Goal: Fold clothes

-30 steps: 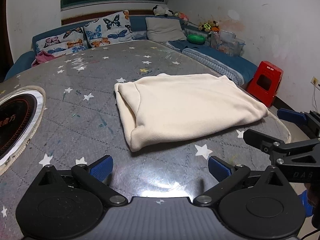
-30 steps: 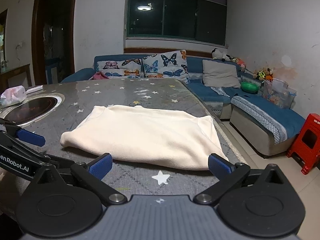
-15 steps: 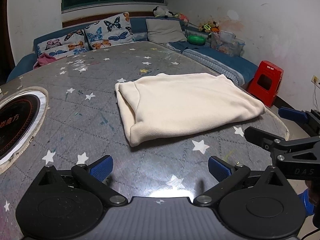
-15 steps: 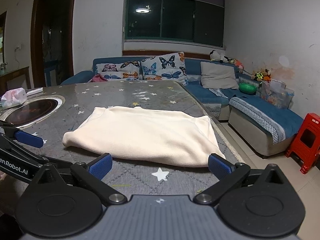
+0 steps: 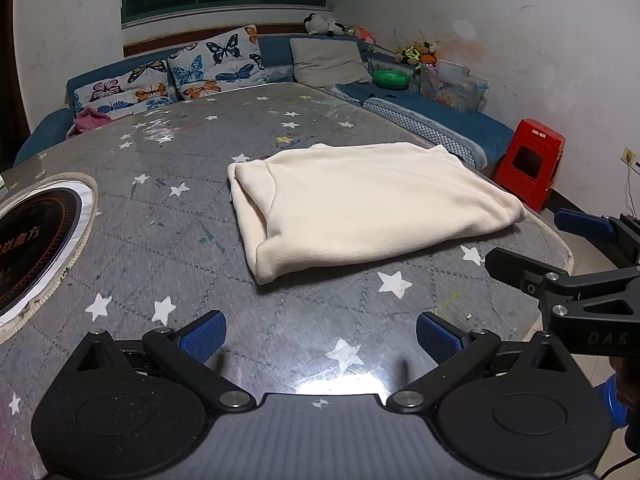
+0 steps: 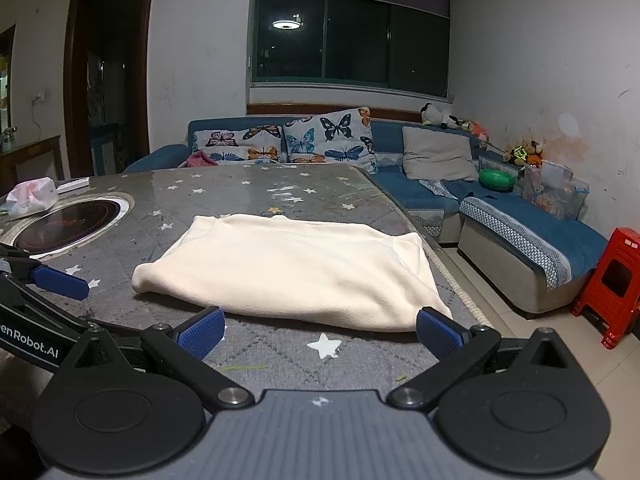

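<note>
A: Grey star-print table (image 5: 168,208), sofa (image 6: 420,196) behind. Where's the cream garment (image 5: 360,208)?

B: Flat near the table's edge, already folded over. Left gripper (image 5: 320,330) and right gripper (image 6: 320,326) hang spread, empty, just short of it.

A: Next?

B: Probably pinch an edge for another fold.

Home living room, blue corner sofa (image 6: 420,196), butterfly cushions (image 6: 328,136), plush toys (image 6: 438,114)

Bench (image 5: 168,248) wore a grey quilted cover with white stars under a glossy sheet. Folded cream garment (image 5: 368,208) lay flat near its right edge. Round cooktop (image 5: 28,248) sat set into the left side. Tissue pack (image 6: 31,197) rested beyond the cooktop.
</note>
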`<state>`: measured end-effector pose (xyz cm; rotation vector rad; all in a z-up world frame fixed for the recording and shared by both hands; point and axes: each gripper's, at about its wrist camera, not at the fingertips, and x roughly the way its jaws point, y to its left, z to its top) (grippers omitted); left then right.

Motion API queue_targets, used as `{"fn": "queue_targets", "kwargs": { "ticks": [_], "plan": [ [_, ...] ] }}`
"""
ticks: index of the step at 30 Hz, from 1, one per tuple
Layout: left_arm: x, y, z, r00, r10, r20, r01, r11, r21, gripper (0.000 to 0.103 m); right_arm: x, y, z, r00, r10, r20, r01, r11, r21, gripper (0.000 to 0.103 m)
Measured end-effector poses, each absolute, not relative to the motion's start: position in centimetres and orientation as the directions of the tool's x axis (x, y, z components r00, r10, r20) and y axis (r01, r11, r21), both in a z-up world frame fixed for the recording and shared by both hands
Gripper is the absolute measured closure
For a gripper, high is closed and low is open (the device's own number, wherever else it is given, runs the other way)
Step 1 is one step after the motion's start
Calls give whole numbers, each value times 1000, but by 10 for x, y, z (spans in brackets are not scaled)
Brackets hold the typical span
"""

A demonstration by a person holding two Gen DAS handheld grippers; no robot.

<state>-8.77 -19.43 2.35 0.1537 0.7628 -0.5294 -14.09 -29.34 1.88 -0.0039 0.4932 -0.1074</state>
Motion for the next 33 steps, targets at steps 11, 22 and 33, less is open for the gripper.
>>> {"fn": "queue_targets", "kwargs": {
  "ticks": [11, 22, 33],
  "plan": [
    [-93, -195, 25, 601, -403, -690, 513, 857, -53, 0, -146, -293, 20, 879, -107, -466, 107, 994, -26, 0],
    [-94, -195, 24, 604, -400, -689, 511, 858, -50, 0, -148, -293, 19, 878, -108, -466, 109, 994, -24, 0],
    [-89, -195, 24, 606, -393, -692, 507, 861, -45, 0, -144, -293, 19, 877, -104, -468, 108, 994, -18, 0]
  ]
}}
